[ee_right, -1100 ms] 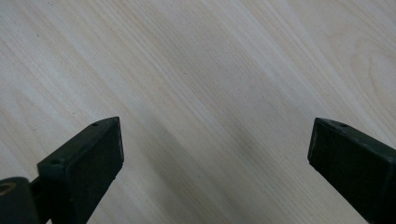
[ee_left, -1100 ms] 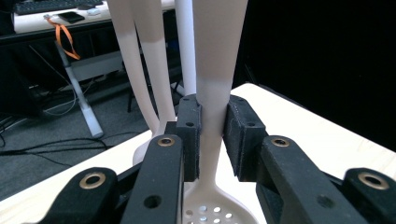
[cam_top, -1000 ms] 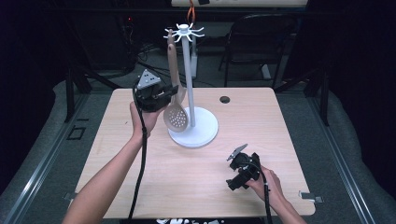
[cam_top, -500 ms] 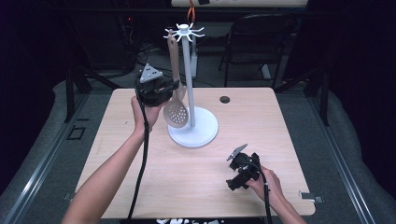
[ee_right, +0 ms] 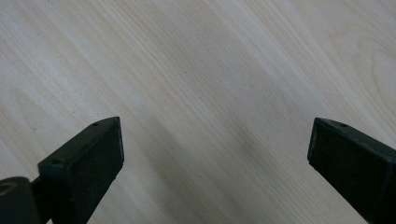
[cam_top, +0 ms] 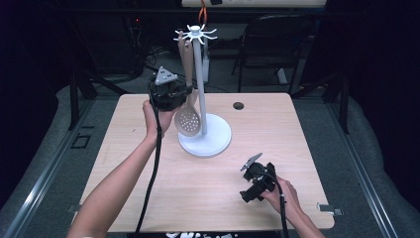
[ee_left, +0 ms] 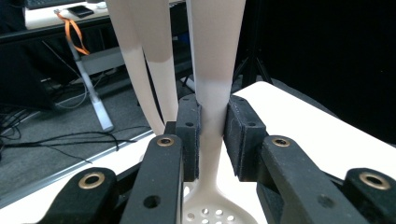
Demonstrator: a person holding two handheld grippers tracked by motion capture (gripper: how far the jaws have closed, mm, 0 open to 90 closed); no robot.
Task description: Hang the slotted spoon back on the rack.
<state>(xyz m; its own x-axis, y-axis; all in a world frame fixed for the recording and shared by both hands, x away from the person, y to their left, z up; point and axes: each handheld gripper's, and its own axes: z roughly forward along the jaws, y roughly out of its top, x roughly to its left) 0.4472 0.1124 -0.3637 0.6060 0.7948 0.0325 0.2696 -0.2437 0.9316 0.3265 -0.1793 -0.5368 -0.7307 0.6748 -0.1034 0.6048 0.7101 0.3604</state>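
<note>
At the left of the high view, the left gripper (cam_top: 171, 93) is raised above the far left part of the tabletop (cam_top: 148, 193), its fingers (ee_left: 189, 135) clamped on the handle of a slotted spoon (cam_top: 187, 119). The spoon hangs nearly upright, its long axis running top to bottom: the handle top sits at a hook of the white utensil stand (cam_top: 204, 139), and the perforated bowl hangs just above the stand's round base. In the left gripper view the grip lies low on the handle (ee_left: 212, 93), just above the bowl, with the stand's pole close behind. Whether the spoon goes on or comes off, I judge the move to run along that upright axis. At lower right, the right gripper (cam_top: 257, 179) rests on the tabletop, fingers (ee_right: 91, 158) wide apart and empty, well apart from the stand.
</note>
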